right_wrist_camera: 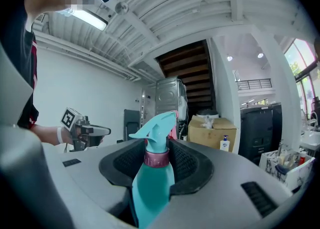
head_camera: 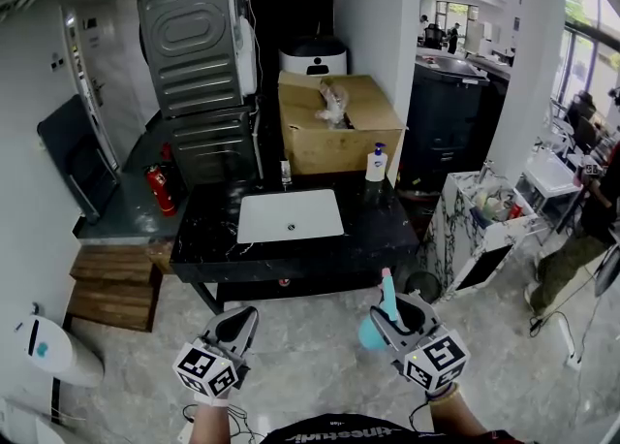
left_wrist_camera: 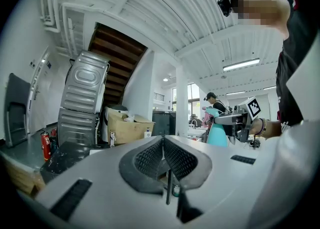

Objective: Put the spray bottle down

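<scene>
A teal spray bottle (head_camera: pixel 372 333) with a pink collar and a teal trigger head stands upright between the jaws of my right gripper (head_camera: pixel 394 313). In the right gripper view the bottle (right_wrist_camera: pixel 154 179) fills the gap, and the pads press on its neck. The right gripper (right_wrist_camera: pixel 156 154) is shut on it, held in the air in front of the black counter (head_camera: pixel 199 250). My left gripper (head_camera: pixel 242 324) hovers to the left at about the same height, shut and empty, its pads (left_wrist_camera: pixel 150 157) meeting at the tip. The left gripper view shows the bottle (left_wrist_camera: pixel 217 132) off to its right.
The black marble counter holds a white sink (head_camera: pixel 291 216) and a soap dispenser (head_camera: pixel 376 163). Behind it stand a cardboard box (head_camera: pixel 334 127) and a metal appliance (head_camera: pixel 194 40). A white cart (head_camera: pixel 475 229) is at the right, wooden pallets (head_camera: pixel 111 287) and a fire extinguisher (head_camera: pixel 160 190) at the left.
</scene>
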Available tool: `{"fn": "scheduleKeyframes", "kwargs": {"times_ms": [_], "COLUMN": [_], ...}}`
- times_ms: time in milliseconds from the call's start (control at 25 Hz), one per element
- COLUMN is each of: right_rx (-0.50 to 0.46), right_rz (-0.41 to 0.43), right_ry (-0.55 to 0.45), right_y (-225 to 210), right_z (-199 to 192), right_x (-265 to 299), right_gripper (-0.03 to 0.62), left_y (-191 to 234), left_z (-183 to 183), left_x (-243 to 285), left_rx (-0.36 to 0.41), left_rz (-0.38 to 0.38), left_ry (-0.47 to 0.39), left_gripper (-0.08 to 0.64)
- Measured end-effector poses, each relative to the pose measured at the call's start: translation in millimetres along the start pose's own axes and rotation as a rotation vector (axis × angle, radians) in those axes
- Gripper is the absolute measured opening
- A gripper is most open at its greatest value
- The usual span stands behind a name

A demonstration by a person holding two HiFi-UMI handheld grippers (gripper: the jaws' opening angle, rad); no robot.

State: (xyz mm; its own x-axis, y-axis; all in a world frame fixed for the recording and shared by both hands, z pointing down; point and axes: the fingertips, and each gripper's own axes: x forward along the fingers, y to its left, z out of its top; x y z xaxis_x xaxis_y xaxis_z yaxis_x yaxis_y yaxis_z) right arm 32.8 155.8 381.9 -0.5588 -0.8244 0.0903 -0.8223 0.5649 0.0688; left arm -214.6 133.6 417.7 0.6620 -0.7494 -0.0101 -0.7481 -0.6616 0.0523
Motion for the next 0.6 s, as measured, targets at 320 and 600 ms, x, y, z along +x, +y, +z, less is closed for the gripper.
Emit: {"fn": "scheduleKeyframes", "kwargs": {"times_ms": [320,600], "right_rx": [0.012,0.035], "right_rz": [0.01,0.021], "right_ry": [0.003,-0.003], "right_y": [-23,-59], "right_z": [-8,-19], "right_x": [-7,-22], "right_gripper": [0.178,0.178], "left_y": [-11,-28], "left_z": [-6,-7], "left_x": [22,48], "left_rx": [-0.009,-0.015], "left_rz": [0.0,0.032], "left_ry": [0.013,0.014], "left_gripper": [0.017,0.017]}}
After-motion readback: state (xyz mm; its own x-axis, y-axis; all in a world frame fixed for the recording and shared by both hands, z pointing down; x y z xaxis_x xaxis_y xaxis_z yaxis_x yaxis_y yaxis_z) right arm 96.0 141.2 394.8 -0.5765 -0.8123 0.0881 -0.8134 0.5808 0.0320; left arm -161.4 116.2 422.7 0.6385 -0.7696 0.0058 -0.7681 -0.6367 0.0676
